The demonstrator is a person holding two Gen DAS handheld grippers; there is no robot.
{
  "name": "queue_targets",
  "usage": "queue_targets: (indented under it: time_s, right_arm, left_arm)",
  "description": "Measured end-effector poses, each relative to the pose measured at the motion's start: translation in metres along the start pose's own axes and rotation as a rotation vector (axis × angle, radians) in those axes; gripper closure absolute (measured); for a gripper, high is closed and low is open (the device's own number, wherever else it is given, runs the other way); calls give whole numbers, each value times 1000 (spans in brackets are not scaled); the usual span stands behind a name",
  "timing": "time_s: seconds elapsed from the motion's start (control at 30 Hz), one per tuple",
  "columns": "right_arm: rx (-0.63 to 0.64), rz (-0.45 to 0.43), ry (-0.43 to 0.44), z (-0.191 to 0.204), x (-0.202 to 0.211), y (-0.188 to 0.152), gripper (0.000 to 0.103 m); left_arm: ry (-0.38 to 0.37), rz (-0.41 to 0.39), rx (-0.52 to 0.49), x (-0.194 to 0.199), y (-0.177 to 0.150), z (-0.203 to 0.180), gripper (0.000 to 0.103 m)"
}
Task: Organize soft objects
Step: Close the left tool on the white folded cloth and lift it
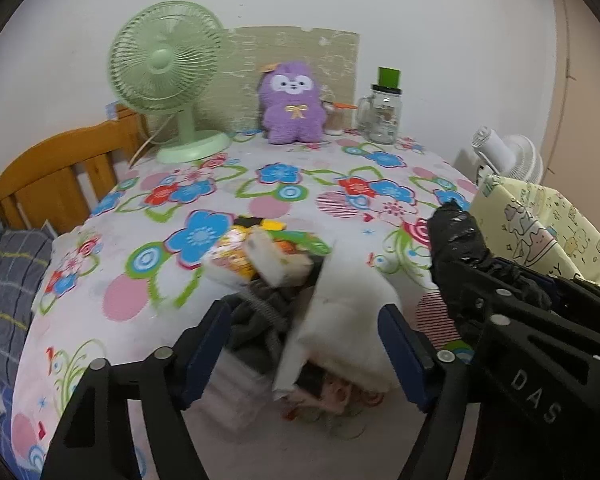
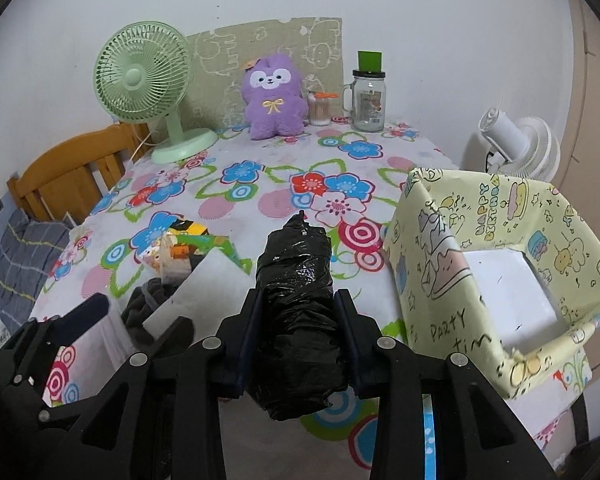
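While my right tongs (image 2: 296, 336) pinch the black plastic bundle (image 2: 296, 300) by its sides, it hangs above the tabletop (image 2: 260, 184), just left of the yellow party box (image 2: 440, 264). My judgement: the slick wrap could slide out of the pads, or its far end could catch the box's near wall on the way in. My left tongs (image 1: 304, 344) stand spread around the white soft piece (image 1: 348, 312), further left of the box, pressing nothing; closing blind might snag the grey cloth (image 1: 256, 320) beside it.
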State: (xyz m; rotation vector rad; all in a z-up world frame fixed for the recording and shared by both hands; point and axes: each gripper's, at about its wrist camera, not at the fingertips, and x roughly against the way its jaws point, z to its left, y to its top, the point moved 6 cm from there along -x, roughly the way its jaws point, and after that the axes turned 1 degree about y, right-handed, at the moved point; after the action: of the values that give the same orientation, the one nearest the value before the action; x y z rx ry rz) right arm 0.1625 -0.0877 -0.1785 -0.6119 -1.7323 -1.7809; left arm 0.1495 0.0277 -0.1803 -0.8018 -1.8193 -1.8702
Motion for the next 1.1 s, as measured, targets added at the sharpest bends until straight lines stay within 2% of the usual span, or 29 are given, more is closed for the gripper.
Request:
queue_targets:
  time_s: [0.03, 0.13, 0.17, 0.2, 0.27, 0.4, 0.53, 1.1]
  right_arm:
    - [-1, 2, 0, -1, -1, 0, 64]
    - [-5, 14, 6, -2, -7, 1, 64]
    - [-7, 14, 8, -3, -9, 1, 64]
    - [-8, 16, 10, -3, -10, 0, 64]
    - [-9, 24, 17, -3, -14, 0, 64]
    - [-8, 33, 31, -3, -16, 0, 64]
    - [-4, 31, 40, -3, -14, 1, 64]
    - [30, -38, 50, -9, 36, 21, 63]
  left_arm:
    - [-7, 4, -11, -3, 1, -3, 31]
    - [-35, 29, -26, -13, 1, -10, 48]
    - [-46, 39, -27, -16, 0, -11, 62]
    - [-61, 53, -27, -19, -2, -13, 70]
    - [-79, 70, -31, -22, -4, -15, 77]
    - [-61, 52, -55, -18, -2, -19, 90]
    - [-69, 51, -53, -13, 1, -23, 94]
    - [-44, -19, -56, 34, 27, -40, 94]
